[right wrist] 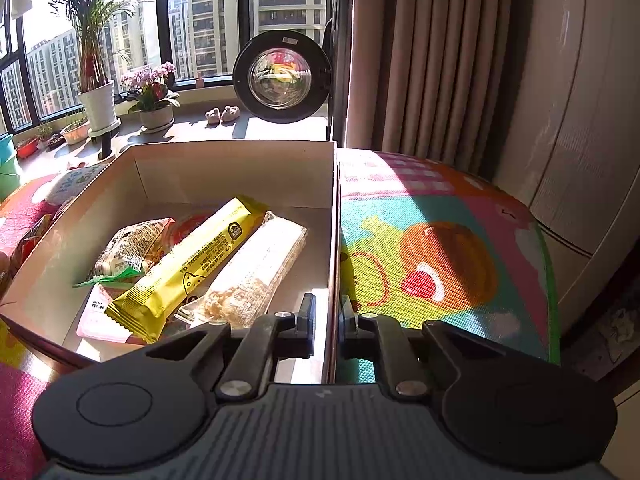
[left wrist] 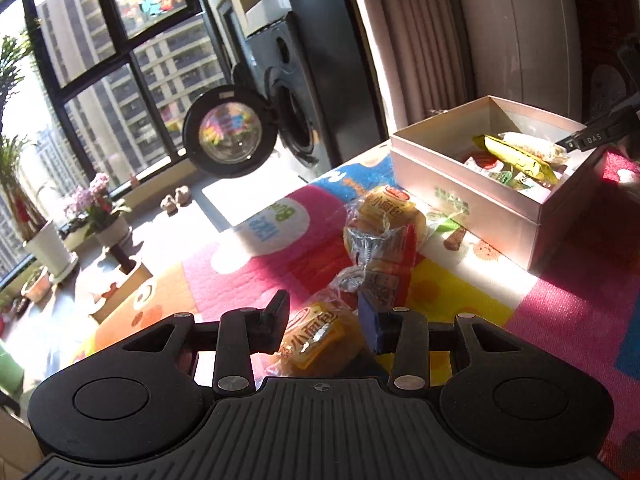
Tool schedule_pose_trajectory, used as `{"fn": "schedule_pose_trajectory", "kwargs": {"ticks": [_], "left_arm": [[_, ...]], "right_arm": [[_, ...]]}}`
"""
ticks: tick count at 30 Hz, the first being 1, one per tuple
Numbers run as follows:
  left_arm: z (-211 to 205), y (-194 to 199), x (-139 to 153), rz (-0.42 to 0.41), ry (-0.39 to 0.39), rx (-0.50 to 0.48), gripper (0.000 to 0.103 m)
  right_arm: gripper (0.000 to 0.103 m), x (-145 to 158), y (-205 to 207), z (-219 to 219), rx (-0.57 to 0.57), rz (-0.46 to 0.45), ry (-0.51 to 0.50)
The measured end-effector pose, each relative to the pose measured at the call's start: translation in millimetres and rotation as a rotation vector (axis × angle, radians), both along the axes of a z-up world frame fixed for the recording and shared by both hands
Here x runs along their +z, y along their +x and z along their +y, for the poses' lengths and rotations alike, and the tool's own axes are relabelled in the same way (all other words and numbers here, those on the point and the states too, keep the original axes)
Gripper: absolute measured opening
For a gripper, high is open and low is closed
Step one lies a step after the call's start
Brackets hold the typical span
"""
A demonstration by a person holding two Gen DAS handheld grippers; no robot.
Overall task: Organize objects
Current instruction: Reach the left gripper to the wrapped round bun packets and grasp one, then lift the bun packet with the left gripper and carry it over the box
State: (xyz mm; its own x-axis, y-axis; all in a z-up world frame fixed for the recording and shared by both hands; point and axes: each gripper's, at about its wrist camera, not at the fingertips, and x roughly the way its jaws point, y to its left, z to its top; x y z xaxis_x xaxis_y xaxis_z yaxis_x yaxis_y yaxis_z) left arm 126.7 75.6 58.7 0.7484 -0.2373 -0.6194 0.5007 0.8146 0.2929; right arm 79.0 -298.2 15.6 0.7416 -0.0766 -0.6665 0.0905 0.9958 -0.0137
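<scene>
- Bread buns in clear yellow-printed wrappers (left wrist: pixel 320 344) lie on the colourful mat (left wrist: pixel 560 320); your left gripper (left wrist: pixel 326 326) straddles the nearest, jaws spread.
- Your right gripper (right wrist: pixel 325 322) clamps the open cardboard box's (right wrist: pixel 240 160) wall (snacks inside).

left gripper (left wrist: pixel 324 326): black plastic, ribbed grey base plate, two round side discs, silver screws at link pivots, one finger pad blue. right gripper (right wrist: pixel 325 320): same black build, ribbed plate, silver screws, thin black fingers.
</scene>
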Motion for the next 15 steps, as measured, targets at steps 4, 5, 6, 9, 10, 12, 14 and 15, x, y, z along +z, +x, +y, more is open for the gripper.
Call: {"fn": "schedule_pose_trajectory", "kwargs": {"ticks": [4,5,6,9,10,12,14,15], "left_arm": [[8.0,25.8,-22.3,0.131,0.065,-0.033,0.052],[7.8,27.0,-27.4,0.131,0.071,-0.041,0.062],[7.4,28.2,-30.5,0.133,0.068,-0.035,0.066],[6.1,32.1,-35.2,0.13,0.01,0.021,0.069],[5.7,33.8,-35.5,0.129,-0.012,0.04,0.069],[5.6,37.9,-34.9,0.128,-0.063,0.072,0.069],[7.1,46.7,-32.7,0.14,-0.128,0.115,0.069],[8.1,50.4,-32.7,0.15,-0.15,0.138,0.07]], "right_arm": [[0.01,0.1,-0.3,0.6,0.003,0.005,-0.005],[0.01,0.2,-0.1,0.7,0.004,0.005,-0.007],[0.01,0.3,0.5,0.8,0.005,0.006,-0.008],[0.011,0.6,1.4,1.5,0.005,0.008,-0.012],[0.011,0.6,1.4,1.5,0.005,0.008,-0.013],[0.011,0.7,1.3,1.5,0.006,0.009,-0.014],[0.011,1.1,1.4,1.8,0.006,0.009,-0.015],[0.011,1.3,1.4,1.9,0.005,0.009,-0.016]]}}
